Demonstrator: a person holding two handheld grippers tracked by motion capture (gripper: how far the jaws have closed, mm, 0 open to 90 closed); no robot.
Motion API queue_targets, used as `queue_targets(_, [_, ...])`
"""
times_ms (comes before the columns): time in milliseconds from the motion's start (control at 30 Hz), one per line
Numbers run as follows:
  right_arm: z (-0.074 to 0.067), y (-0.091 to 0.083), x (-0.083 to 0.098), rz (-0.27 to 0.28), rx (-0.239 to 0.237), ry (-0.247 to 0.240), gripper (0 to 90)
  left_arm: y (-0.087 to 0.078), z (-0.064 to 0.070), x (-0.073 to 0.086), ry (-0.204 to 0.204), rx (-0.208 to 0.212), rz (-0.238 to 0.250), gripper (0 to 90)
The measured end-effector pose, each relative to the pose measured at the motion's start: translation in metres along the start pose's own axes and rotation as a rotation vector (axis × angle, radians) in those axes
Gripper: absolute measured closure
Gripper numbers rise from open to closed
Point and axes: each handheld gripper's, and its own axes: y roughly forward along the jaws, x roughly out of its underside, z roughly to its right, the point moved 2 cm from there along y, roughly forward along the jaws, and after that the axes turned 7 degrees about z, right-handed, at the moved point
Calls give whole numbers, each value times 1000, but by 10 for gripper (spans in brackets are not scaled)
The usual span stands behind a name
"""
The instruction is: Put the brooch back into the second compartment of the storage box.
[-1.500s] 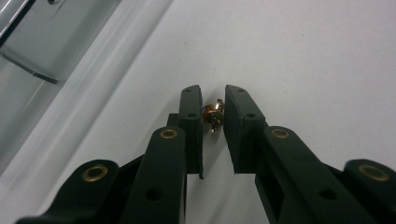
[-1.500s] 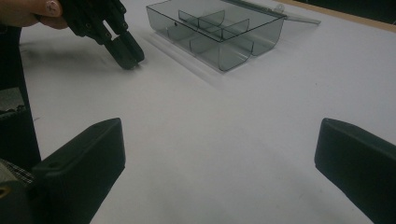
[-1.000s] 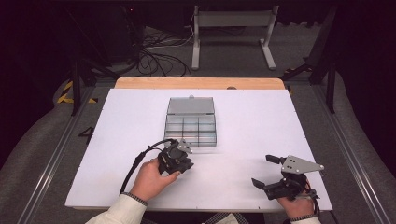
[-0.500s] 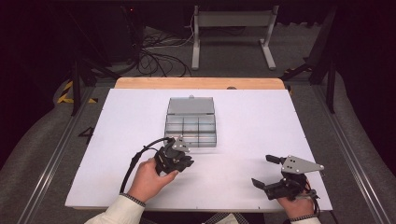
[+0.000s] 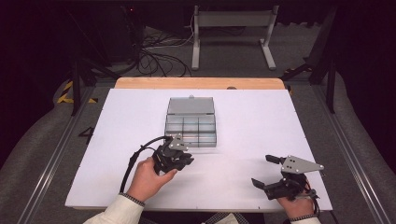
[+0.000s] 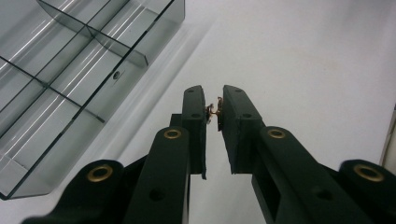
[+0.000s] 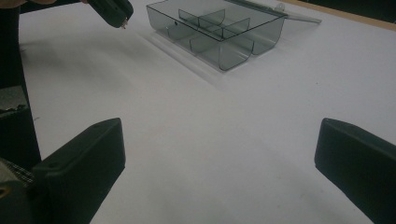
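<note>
A clear grey compartment box [image 5: 191,123] stands on the white table with its lid folded back; it also appears in the left gripper view [image 6: 70,70] and the right gripper view [image 7: 219,32]. Its compartments look bare. My left gripper [image 5: 189,159] hovers just in front of the box's near wall. In its own view the left gripper [image 6: 214,92] is shut on a tiny copper-coloured part [image 6: 214,112], pinched between the pads. My right gripper [image 5: 261,170] rests low at the table's front right, and in its own view the right gripper [image 7: 223,133] stands wide open with nothing between the jaws.
The white table top [image 5: 280,121] has a wooden strip [image 5: 201,83] along its far edge. Beyond it, cables [image 5: 159,60] and a metal stand [image 5: 231,28] sit on the dark floor. A black cable [image 5: 140,156] trails from the left gripper.
The left hand has shifted only slightly in front of the box, still pinching the small part. The right hand has stayed still.
</note>
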Motion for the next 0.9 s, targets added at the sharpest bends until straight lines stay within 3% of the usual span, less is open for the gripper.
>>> queue_targets(433, [0,0,0,-2,0,-2,24,-8,-3,-4,-12,-3,56,796])
queue_targets(900, [-1,0,0,-3,-3,-3,24,-14,-9,-19,0,-24,70,796])
